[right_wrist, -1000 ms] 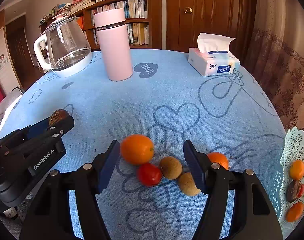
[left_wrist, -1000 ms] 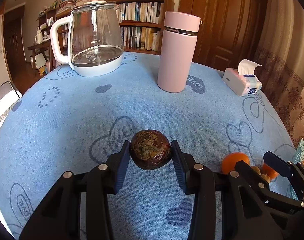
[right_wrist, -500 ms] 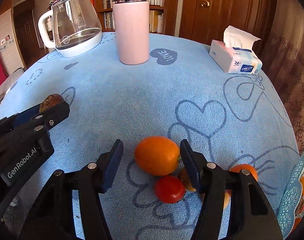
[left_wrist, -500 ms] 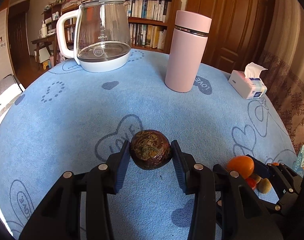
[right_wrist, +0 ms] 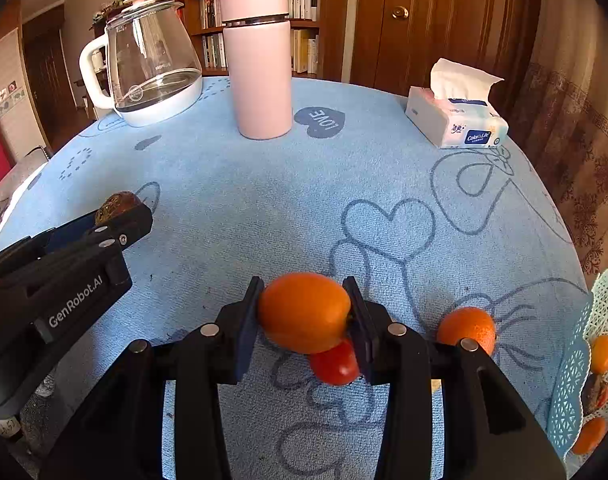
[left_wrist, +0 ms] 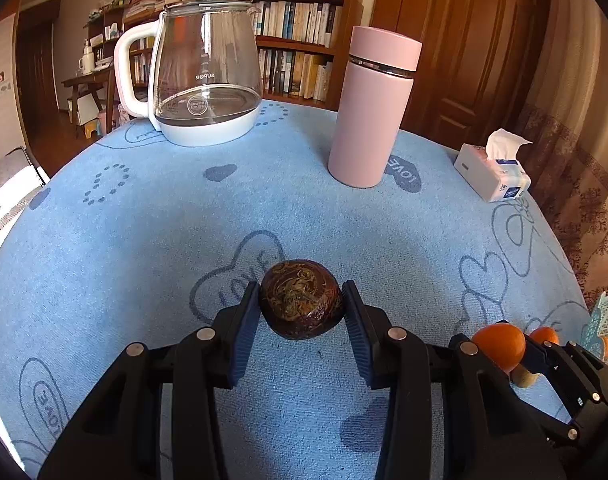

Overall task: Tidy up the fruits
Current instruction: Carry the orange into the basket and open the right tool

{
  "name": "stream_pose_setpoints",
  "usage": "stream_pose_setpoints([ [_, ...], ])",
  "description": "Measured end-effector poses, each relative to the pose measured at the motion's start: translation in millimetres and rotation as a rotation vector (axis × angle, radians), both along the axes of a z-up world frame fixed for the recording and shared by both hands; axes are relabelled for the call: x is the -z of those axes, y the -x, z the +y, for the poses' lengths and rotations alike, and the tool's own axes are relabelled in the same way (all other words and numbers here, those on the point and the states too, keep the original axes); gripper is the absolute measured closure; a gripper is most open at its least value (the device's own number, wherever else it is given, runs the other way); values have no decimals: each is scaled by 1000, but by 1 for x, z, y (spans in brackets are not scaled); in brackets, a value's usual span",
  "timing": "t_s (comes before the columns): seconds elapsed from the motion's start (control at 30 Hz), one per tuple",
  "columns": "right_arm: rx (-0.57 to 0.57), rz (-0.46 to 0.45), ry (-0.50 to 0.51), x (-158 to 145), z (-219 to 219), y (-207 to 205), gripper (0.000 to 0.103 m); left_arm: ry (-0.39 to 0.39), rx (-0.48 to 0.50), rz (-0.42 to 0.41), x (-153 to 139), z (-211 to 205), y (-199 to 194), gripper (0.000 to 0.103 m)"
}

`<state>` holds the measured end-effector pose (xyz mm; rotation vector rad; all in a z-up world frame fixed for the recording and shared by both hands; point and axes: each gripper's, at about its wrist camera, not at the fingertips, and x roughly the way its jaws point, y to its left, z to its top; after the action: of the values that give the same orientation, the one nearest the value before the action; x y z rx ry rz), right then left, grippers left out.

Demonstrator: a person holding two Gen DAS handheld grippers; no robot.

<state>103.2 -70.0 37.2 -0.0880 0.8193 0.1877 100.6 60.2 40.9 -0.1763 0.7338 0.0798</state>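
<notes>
Right gripper (right_wrist: pixel 304 316), jaws just closing, clamps an orange (right_wrist: pixel 304 312) near the table's (right_wrist: pixel 263 184) right edge. Left gripper (left_wrist: pixel 301 308) grips a dark fruit (left_wrist: pixel 299 300) mid-table, bare cloth ahead.

"SUPOR" is showing mirrored on the kettle (left_wrist: pixel 207 76) at upper left. "LOVE" is repeating across the cloth (right_wrist: pixel 320 120). "GenRobot.AI" is running along the left tool (right_wrist: pixel 121 212). "Color&Life" is marking the tissue pack (right_wrist: pixel 456 124).
</notes>
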Motion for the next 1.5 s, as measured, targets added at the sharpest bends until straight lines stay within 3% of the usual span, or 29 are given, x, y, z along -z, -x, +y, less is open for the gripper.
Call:
stream_pose_setpoints([
  [0.83,116,-84,-111,-37,-53,59,61,-7,92,-51,-14,-27,18,61],
  [1.5,271,-154,-193,-58,-118,93,61,-16,188,-106,-30,-55,41,61],
])
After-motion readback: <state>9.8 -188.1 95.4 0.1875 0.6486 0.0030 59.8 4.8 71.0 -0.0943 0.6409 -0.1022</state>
